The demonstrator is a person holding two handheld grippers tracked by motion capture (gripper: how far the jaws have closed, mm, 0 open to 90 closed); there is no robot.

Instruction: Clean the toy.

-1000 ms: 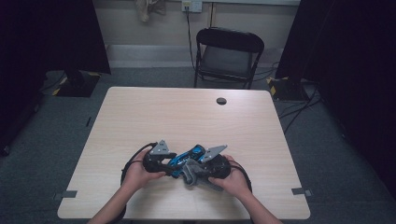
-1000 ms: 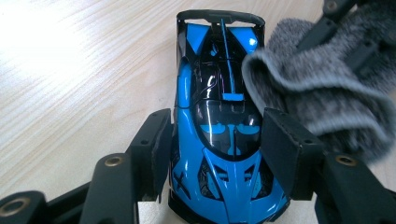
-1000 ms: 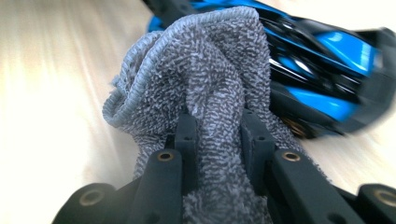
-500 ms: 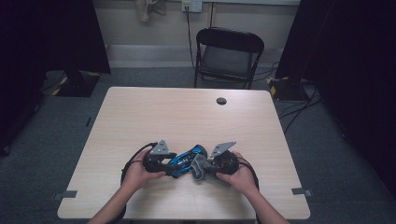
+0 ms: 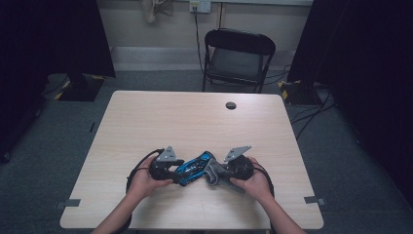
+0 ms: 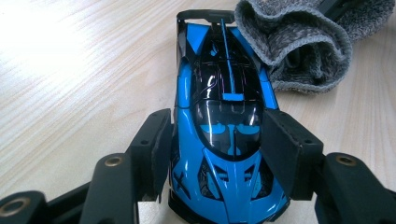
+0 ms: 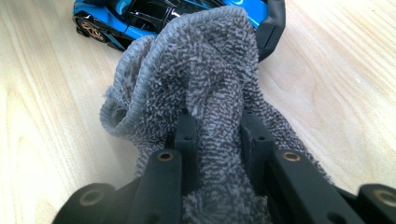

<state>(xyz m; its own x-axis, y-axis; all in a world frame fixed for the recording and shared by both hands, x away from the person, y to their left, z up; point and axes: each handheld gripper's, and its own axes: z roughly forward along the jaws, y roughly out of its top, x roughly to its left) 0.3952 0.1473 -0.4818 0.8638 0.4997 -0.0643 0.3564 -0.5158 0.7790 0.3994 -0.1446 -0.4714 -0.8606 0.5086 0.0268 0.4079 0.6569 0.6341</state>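
Note:
A blue and black toy car (image 6: 224, 70) lies on the wooden table (image 5: 195, 122) near its front edge. My left gripper (image 6: 217, 149) is shut on the car's front half, one pad on each side. A grey terry cloth (image 7: 201, 60) is bunched between the jaws of my right gripper (image 7: 217, 130), which is shut on it. The cloth's far end rests against the rear of the car (image 7: 135, 16). From above, the left gripper (image 5: 181, 168), the car (image 5: 195, 166), the cloth (image 5: 213, 174) and the right gripper (image 5: 219, 175) form one row, each gripper held by a hand.
A round black grommet (image 5: 231, 105) sits in the table's far half. A black folding chair (image 5: 237, 56) stands behind the far edge. Cables trail from both grippers toward the front edge.
The right hand has slid a little to the right with the cloth, dragging it toward the car's rear end. The left hand and the car have stayed put.

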